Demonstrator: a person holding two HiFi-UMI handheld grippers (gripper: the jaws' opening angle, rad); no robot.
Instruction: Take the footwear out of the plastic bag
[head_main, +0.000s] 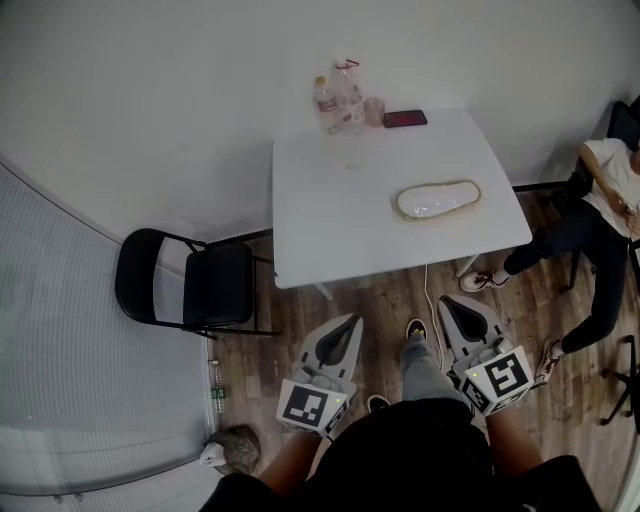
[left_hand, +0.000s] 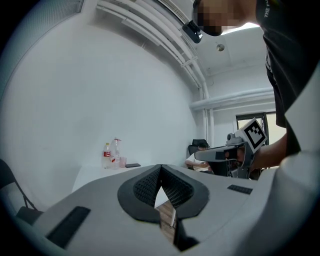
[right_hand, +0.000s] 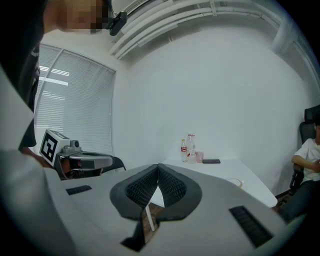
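Plainly, both hand-held grippers are well short of the task's thing. The left gripper (head_main: 350, 322), grey-shelled with black ribbed pads and a marker cube at its back, has its jaws pressed together with nothing between them. The right gripper (head_main: 448, 303) is the same, its jaws meeting at the tips and empty. Both point roughly level toward the white square table (head_main: 330, 230), held over the wood-plank floor (head_main: 380, 292) in front of its near edge. On the table's right half lies the clear plastic bag (head_main: 472, 190) with the pale, flat, sole-shaped footwear (head_main: 438, 200) inside it, touched by neither gripper. At the far edge stand clear plastic bottles (head_main: 338, 100), with a pinkish cup (head_main: 375, 110) just beside them and a dark flat phone (head_main: 404, 119) next to that. A black folding chair (head_main: 190, 285) stands left of the table, and a seated person (head_main: 600, 220) in a white top is at its right. A thin white cable (head_main: 427, 295) hangs from the near edge to the floor.
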